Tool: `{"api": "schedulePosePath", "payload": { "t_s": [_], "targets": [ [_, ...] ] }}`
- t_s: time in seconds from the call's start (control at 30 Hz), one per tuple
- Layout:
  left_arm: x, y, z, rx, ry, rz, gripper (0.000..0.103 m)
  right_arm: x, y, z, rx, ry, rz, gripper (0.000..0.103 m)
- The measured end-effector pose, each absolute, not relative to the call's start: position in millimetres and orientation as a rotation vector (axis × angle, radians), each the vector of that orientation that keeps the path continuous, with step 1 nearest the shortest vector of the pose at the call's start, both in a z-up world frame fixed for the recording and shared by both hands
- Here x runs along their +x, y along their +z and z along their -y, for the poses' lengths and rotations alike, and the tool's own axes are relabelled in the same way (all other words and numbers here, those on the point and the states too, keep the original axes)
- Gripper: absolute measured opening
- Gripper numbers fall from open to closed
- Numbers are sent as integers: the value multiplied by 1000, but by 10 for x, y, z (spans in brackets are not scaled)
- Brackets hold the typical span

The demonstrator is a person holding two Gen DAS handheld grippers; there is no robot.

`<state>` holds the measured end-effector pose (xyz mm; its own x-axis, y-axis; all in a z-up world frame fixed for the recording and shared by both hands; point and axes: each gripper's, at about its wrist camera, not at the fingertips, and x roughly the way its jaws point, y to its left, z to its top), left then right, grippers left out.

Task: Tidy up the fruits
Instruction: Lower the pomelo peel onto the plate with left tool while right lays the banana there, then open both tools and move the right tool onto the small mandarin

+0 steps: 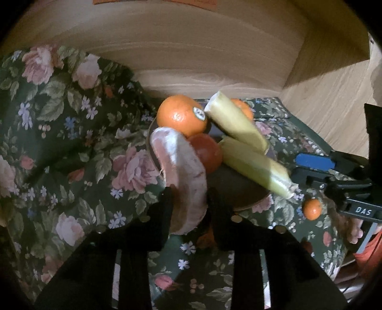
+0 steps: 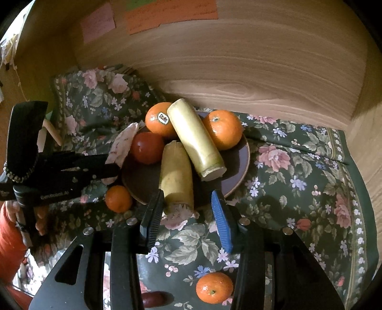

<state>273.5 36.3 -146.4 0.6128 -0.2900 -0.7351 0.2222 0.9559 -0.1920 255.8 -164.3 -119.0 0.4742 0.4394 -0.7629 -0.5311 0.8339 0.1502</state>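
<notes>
A dark round plate [image 2: 241,164] on the floral cloth holds two oranges [image 2: 159,119] [image 2: 223,128], a red tomato [image 2: 146,147] and two yellow-green cut stalk pieces [image 2: 195,136] [image 2: 176,174]. My left gripper [image 1: 188,198] is shut on a pale pinkish wedge of fruit [image 1: 181,167] and holds it over the plate's left rim; it also shows in the right wrist view [image 2: 121,145]. My right gripper [image 2: 188,209] is open, its jaws either side of the near stalk's end. A small orange [image 2: 118,199] lies beside the plate. Another orange [image 2: 214,287] lies on the cloth near me.
A wooden wall [image 2: 238,59] with paper notes [image 2: 167,14] rises right behind the plate. The floral cloth [image 2: 298,178] covers the surface and bunches up at the left. A small dark red fruit [image 2: 154,299] lies at the near edge.
</notes>
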Motion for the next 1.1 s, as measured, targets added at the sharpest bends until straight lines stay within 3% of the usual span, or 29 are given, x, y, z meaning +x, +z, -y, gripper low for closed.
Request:
{"api": "schedulePosePath", "payload": {
  "t_s": [0.7, 0.83, 0.93, 1.1],
  "targets": [
    [2877, -1361, -286, -116, -289, -832, 23, 2486, -1106, 1804, -83, 564, -863, 38],
    [2841, -1371, -255, -96, -287, -834, 32, 2437, -1095, 1843, -81, 555, -859, 39],
    [2820, -1365, -224, -89, -295, -838, 35, 2396, -1084, 1891, -68, 543, -853, 45],
    [2698, -1298, -272, -82, -293, -817, 41, 2326, -1047, 1988, -55, 523, -838, 47]
  ]
}}
